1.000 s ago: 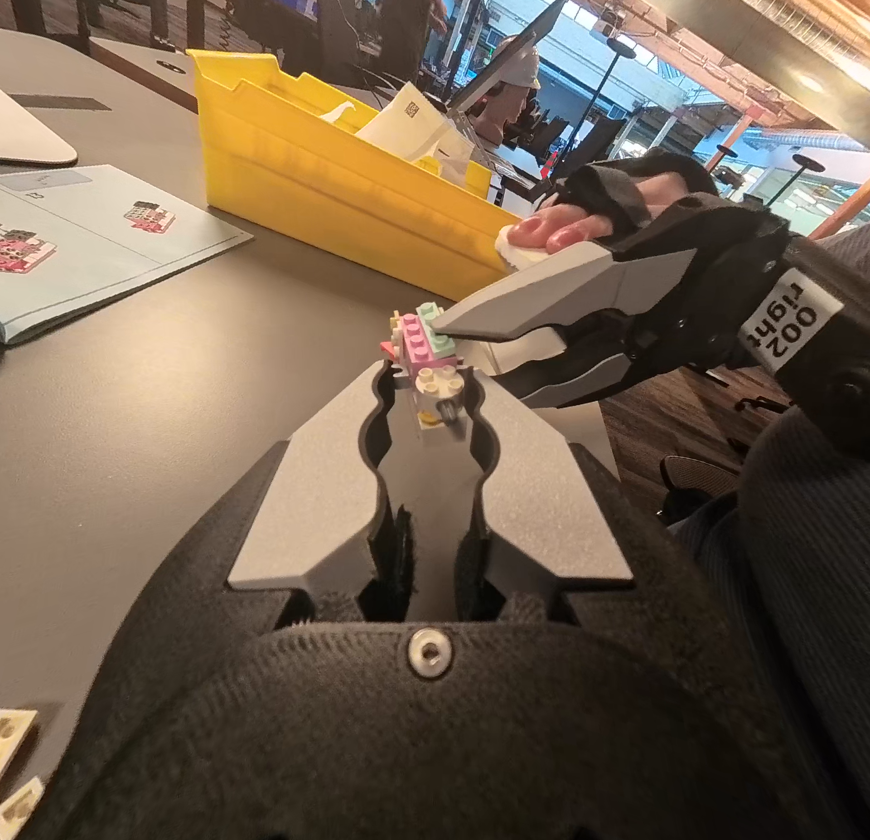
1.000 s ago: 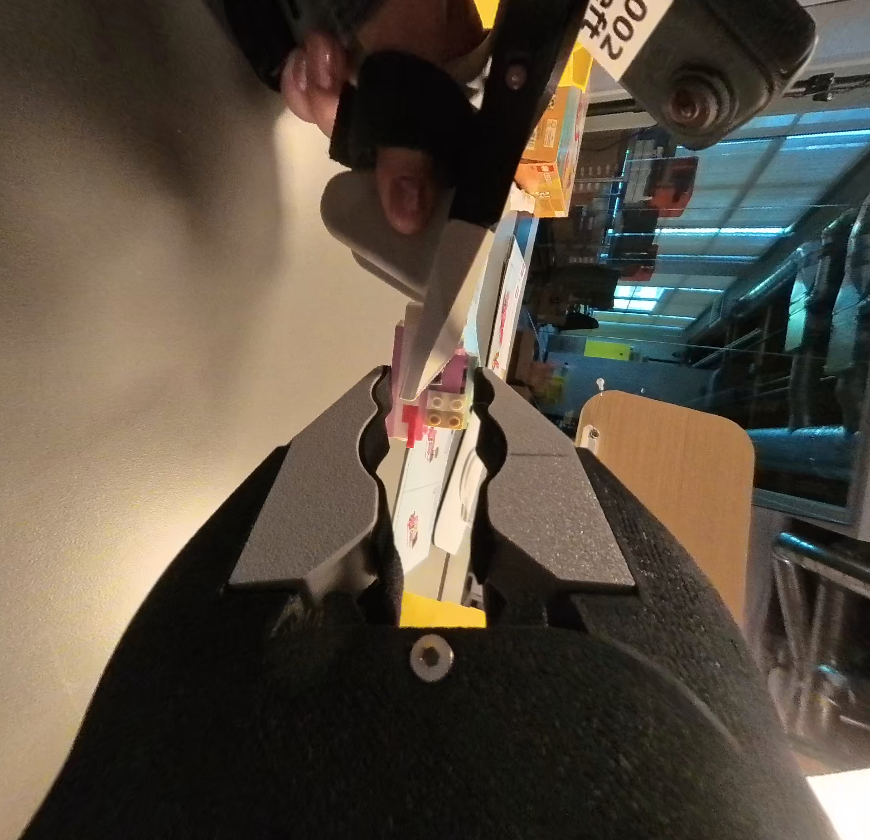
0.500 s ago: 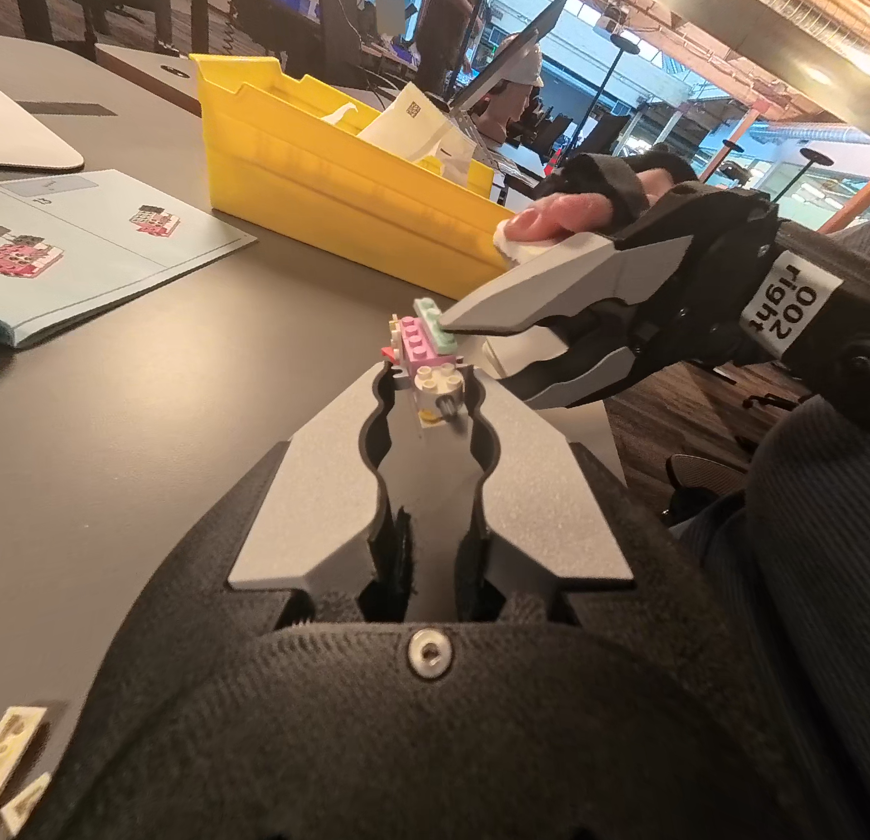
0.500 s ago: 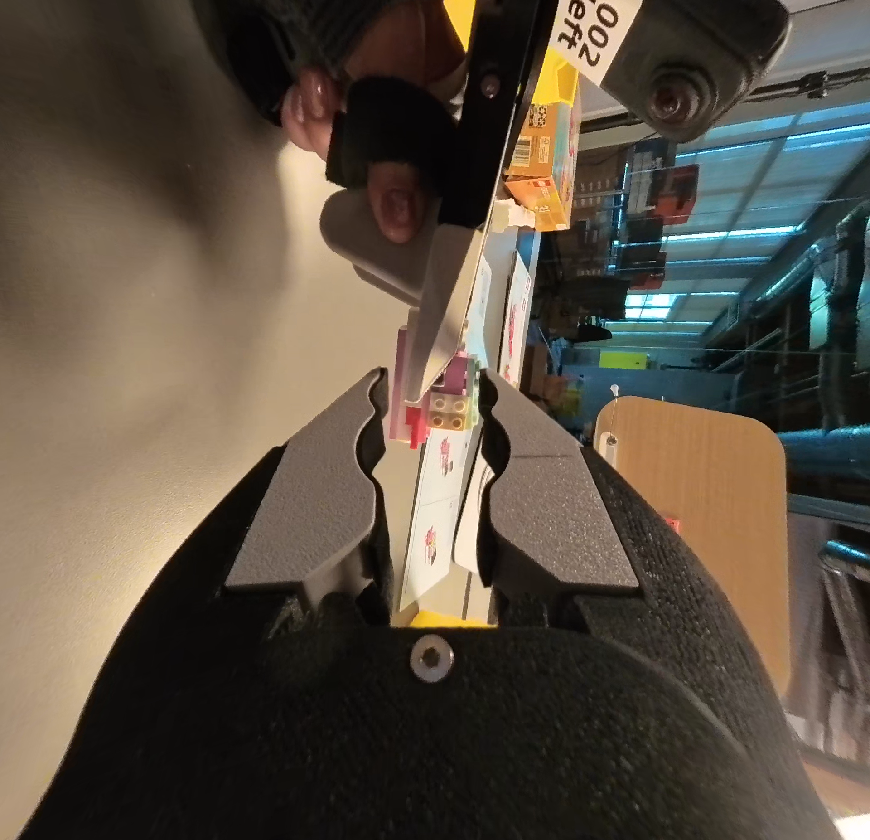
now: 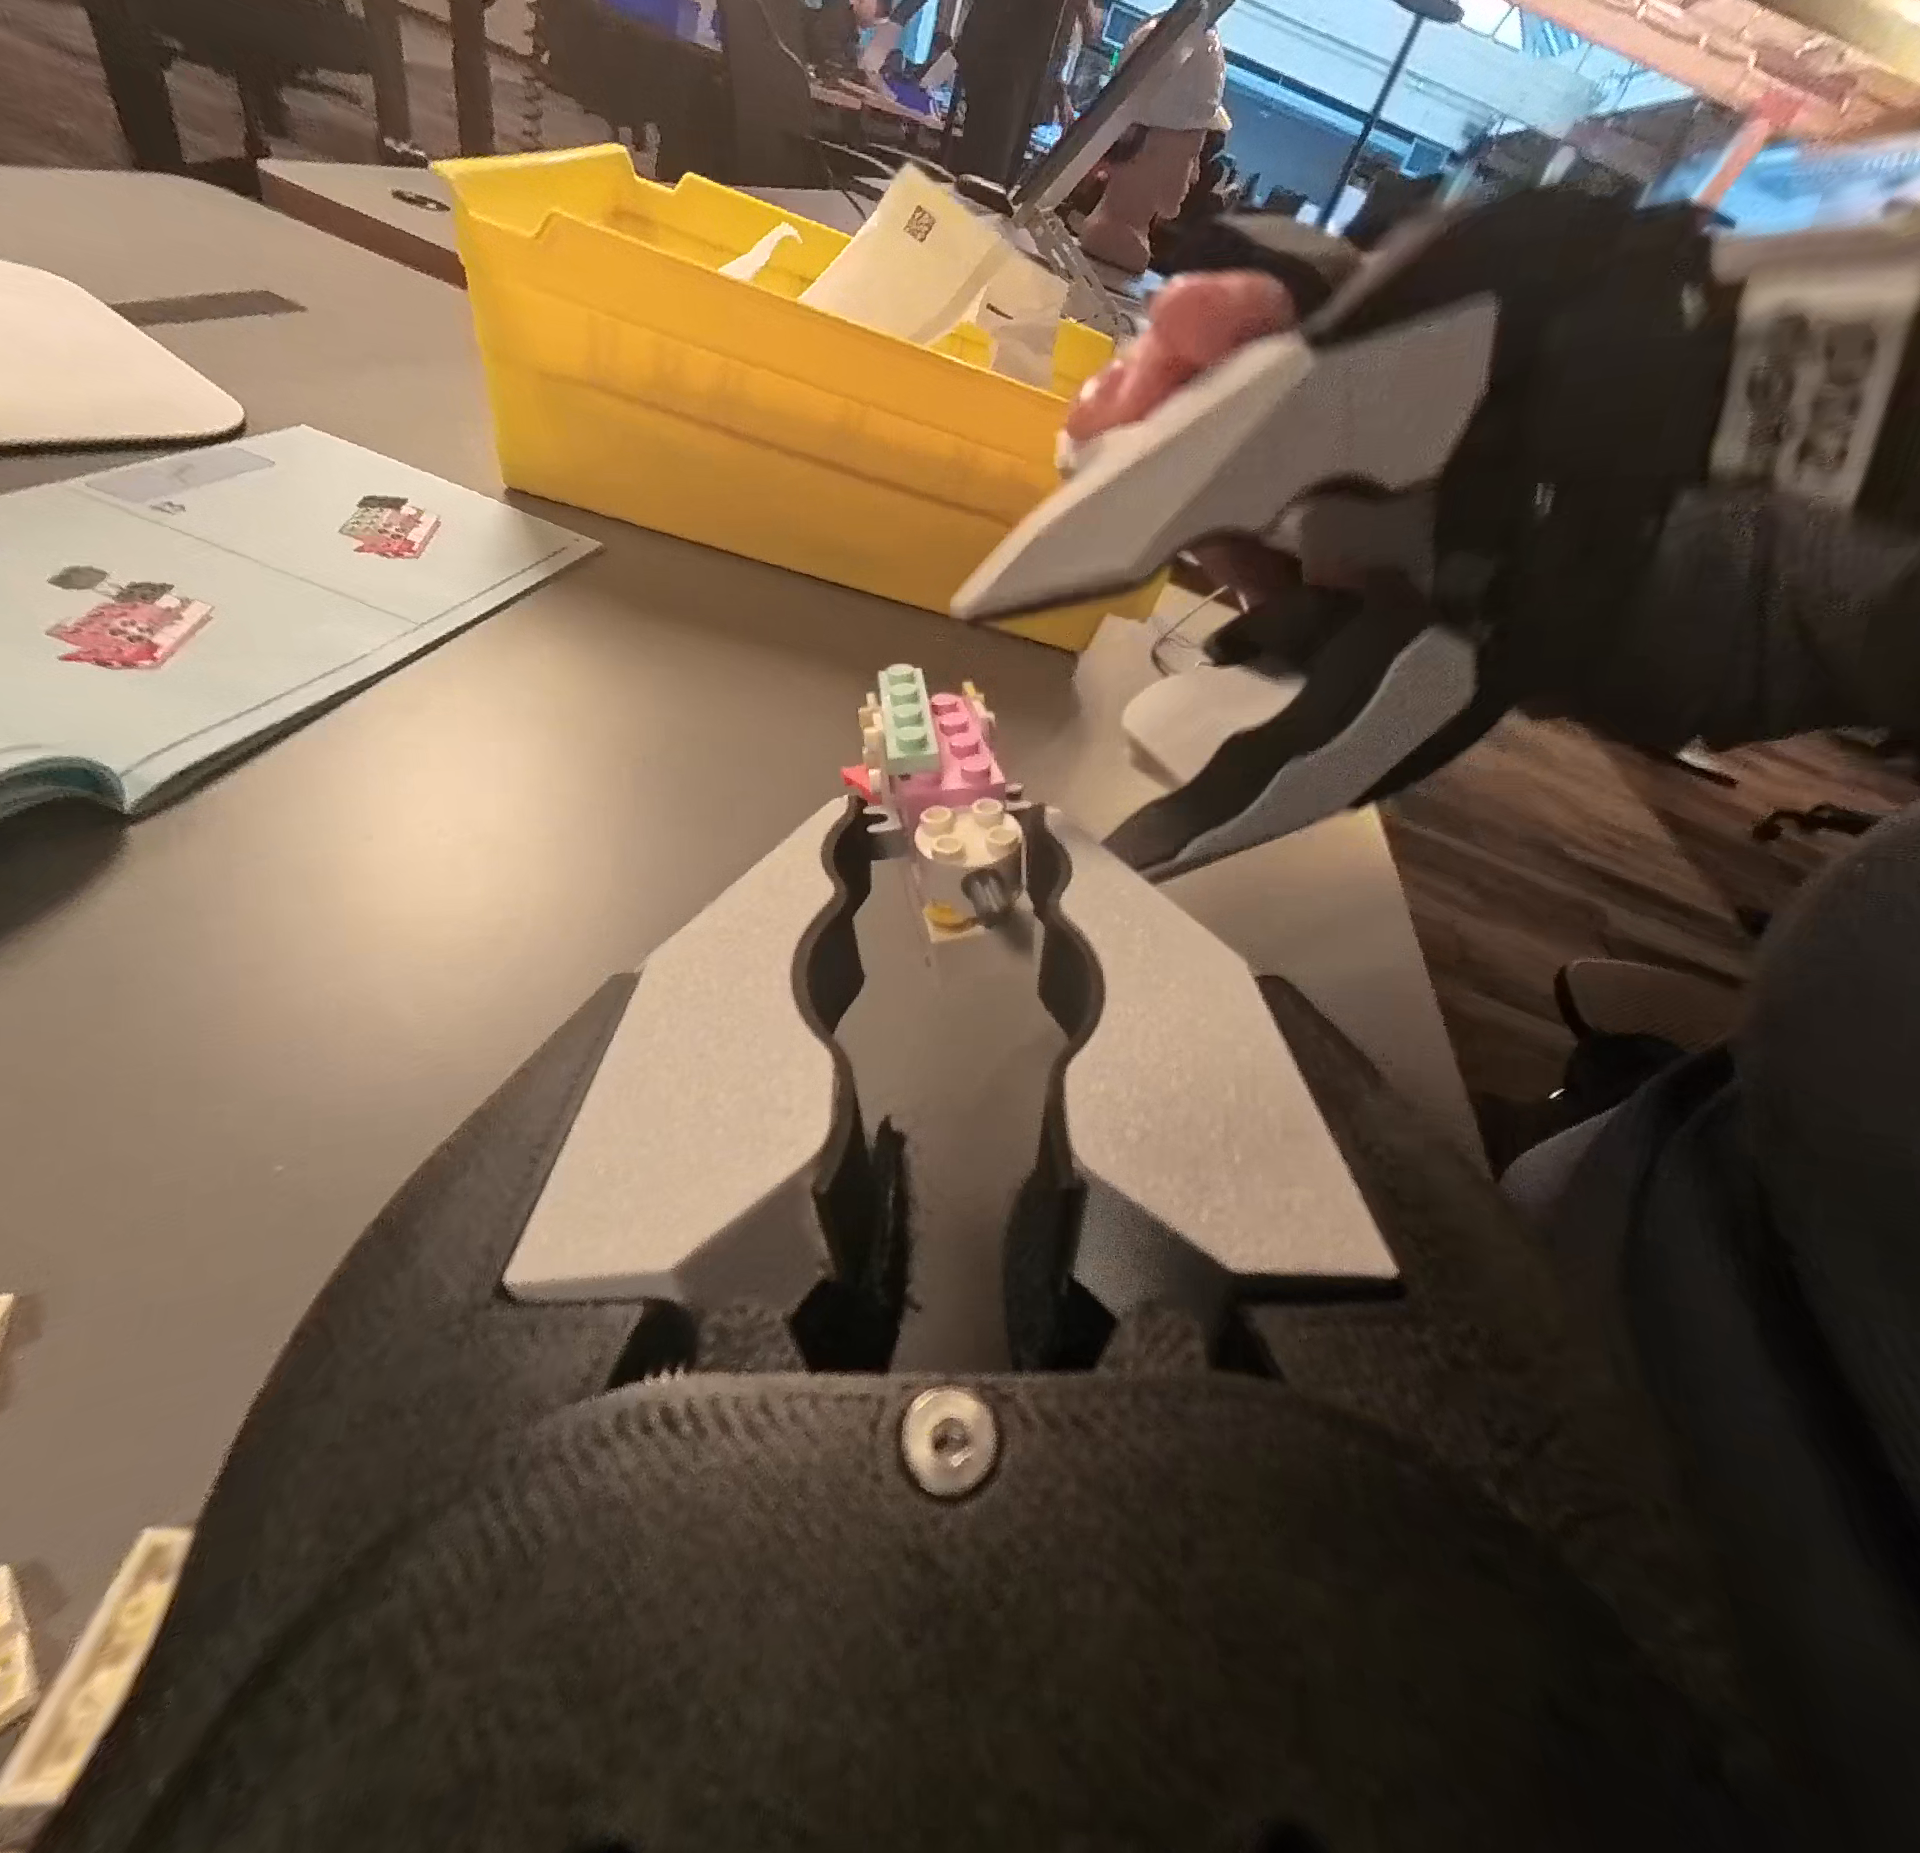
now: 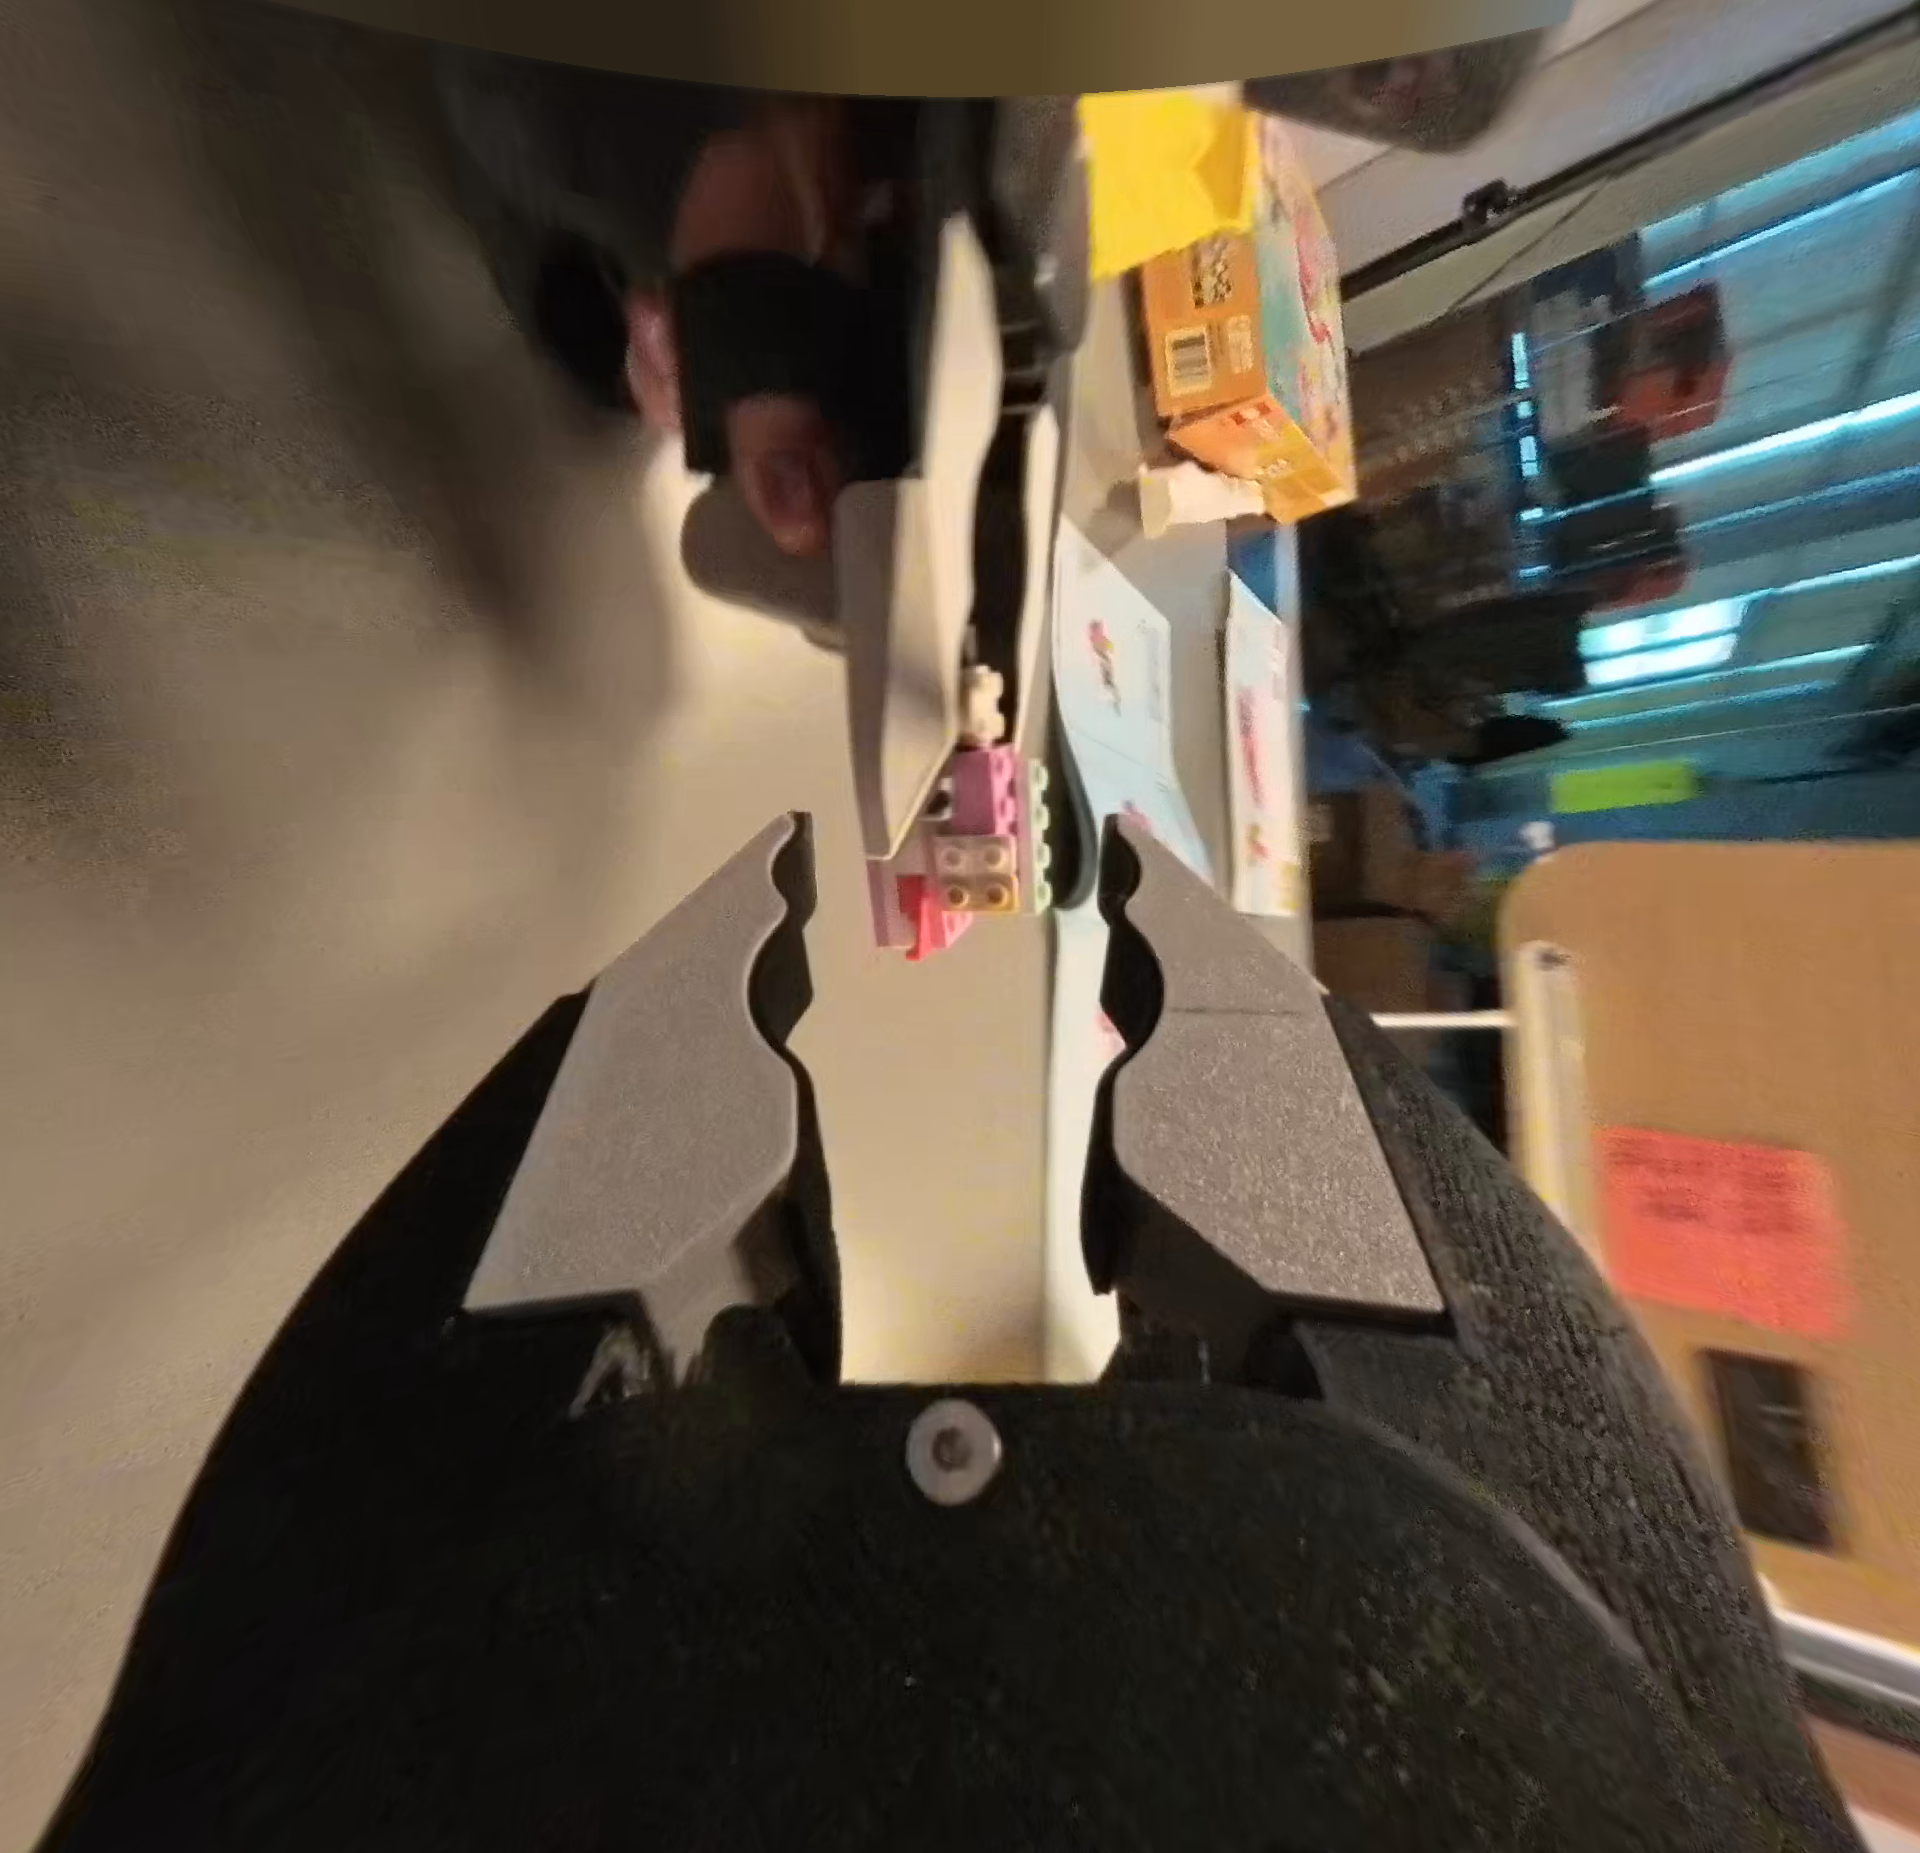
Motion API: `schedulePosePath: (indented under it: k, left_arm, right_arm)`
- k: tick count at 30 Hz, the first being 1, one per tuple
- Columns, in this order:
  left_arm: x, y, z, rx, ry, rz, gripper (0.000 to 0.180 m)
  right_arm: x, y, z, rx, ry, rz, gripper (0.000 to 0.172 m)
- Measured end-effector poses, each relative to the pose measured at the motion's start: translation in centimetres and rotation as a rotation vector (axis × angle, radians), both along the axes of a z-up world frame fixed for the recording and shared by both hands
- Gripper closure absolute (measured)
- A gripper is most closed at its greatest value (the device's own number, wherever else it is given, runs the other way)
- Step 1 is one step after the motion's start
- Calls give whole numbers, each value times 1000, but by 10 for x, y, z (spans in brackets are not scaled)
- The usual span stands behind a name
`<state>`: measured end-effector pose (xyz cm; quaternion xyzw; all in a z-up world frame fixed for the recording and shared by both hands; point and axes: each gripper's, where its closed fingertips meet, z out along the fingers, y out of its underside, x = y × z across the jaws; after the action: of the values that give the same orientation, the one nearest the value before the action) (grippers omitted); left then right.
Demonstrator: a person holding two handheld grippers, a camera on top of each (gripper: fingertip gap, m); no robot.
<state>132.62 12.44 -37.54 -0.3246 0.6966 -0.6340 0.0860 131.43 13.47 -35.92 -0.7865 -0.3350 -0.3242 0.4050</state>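
Since a second ago my right fingers (image 6: 956,868) have spread and backed off the brick model (image 5: 940,780), left fingers (image 5: 940,868) pinching it above the worktop (image 5: 364,920), yellow bin (image 5: 748,390) behind.

Small pastel brick model (image 5: 940,780), pink and mint on top, above grey table (image 5: 312,920)

Bare grey table (image 5: 312,920) left of brick model (image 5: 940,764); yellow bin (image 5: 748,432) and right gripper (image 5: 1049,723) crowding beyond.
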Motion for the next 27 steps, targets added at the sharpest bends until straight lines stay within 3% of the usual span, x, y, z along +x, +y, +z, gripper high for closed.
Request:
schedulePosePath:
  k: [6,9,13,27]
  left_arm:
    - [-21,-12,18,7,-178,-128,152]
    - [-34,-21,25,-15,-230,-200,152]
    - [-41,-27,25,-19,-241,-241,152]
    - [-47,-30,26,-24,-246,-277,152]
  right_arm:
    - [1,-17,33,76,694,23,144]
    - [-4,-24,32,22,902,51,146]
    - [-12,-27,31,3,1022,105,155]
    - [-25,-30,34,-49,1150,191,168]
